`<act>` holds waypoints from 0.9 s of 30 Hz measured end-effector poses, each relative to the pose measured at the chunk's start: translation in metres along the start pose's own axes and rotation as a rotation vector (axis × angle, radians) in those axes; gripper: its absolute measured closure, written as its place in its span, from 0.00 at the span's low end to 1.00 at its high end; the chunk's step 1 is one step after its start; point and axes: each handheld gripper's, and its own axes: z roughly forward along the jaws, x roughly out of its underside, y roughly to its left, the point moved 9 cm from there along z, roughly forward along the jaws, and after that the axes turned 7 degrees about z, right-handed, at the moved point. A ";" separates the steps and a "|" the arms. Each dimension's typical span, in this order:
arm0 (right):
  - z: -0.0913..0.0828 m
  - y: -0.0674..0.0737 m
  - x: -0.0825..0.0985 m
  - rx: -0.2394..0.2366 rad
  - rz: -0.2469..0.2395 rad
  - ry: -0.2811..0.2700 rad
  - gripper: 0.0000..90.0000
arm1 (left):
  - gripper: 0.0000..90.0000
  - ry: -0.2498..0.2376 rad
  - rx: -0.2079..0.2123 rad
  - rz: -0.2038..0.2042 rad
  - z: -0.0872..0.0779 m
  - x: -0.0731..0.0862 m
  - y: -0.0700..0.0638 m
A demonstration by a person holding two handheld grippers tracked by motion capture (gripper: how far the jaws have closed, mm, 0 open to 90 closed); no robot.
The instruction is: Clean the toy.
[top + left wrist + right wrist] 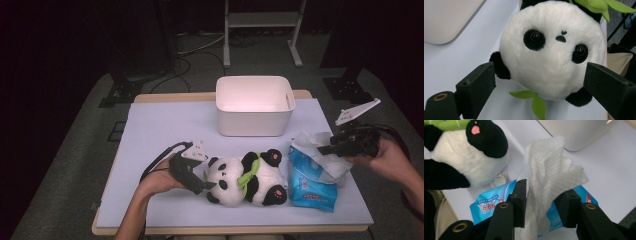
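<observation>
Overhead, we see our left gripper [200,181] lying low on the table [160,130], its jaws spread just beside the head of the plush panda [247,179], which lies on its back between our two hands. Our right gripper [334,146] hangs above the blue wet-wipe pack [307,187], with a white wipe [320,156] bunched up at its jaws; the white bin [254,105] stands beyond both grippers. Next, in the left gripper view, our left gripper [539,82] stands open on either side of the panda [554,50], whose face sits right ahead between the jaws; neither pad presses the fur. Finally, in the right gripper view, our right gripper [544,202] has the wipe [549,177] rising up between its jaws out of the pack [489,203] below; the left pad touches the sheet, while whether the right pad presses it we cannot tell.
</observation>
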 end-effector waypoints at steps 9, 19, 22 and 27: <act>-0.006 0.002 -0.010 0.015 -0.025 -0.004 0.71 | 0.11 -0.009 -0.013 -0.005 -0.007 -0.002 0.003; 0.025 0.005 0.008 -0.043 -0.011 0.054 0.90 | 0.11 -0.005 -0.006 -0.002 -0.005 0.000 0.002; 0.037 0.008 0.016 -0.056 -0.010 0.072 0.96 | 0.11 -0.004 -0.008 -0.002 -0.005 0.000 0.003; 0.046 0.006 0.021 -0.045 0.002 0.078 0.86 | 0.11 -0.001 -0.006 -0.002 -0.005 0.000 0.003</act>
